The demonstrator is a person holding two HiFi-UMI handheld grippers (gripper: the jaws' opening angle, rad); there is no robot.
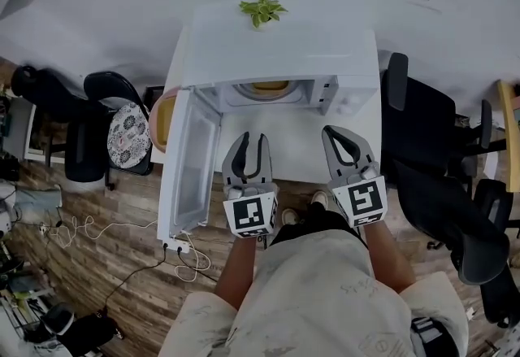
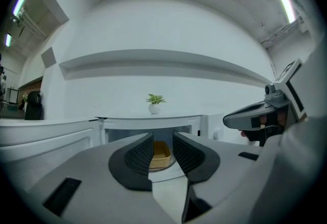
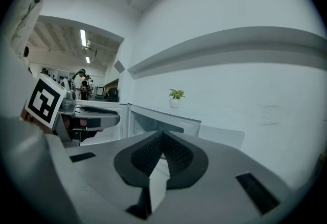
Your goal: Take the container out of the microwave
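A white microwave [image 1: 280,46] stands on a white table [image 1: 292,154], its door [image 1: 188,168] swung wide open to the left. Inside, on the turntable, sits a yellow container [image 1: 268,89]. My left gripper [image 1: 252,137] hovers over the table just in front of the opening, open and holding nothing. In the left gripper view the container [image 2: 162,152] shows in the gap between that gripper's [image 2: 163,136] jaws, still some way off inside the cavity. My right gripper [image 1: 330,132] is to the right, level with the control panel; its jaws [image 3: 162,135] are shut, tips touching, empty.
A small potted plant [image 1: 261,10] stands on top of the microwave. Black office chairs [image 1: 426,144] crowd the table's right side, and another chair with a patterned cushion [image 1: 126,136] stands at the left. Cables and a power strip [image 1: 180,254] lie on the wooden floor.
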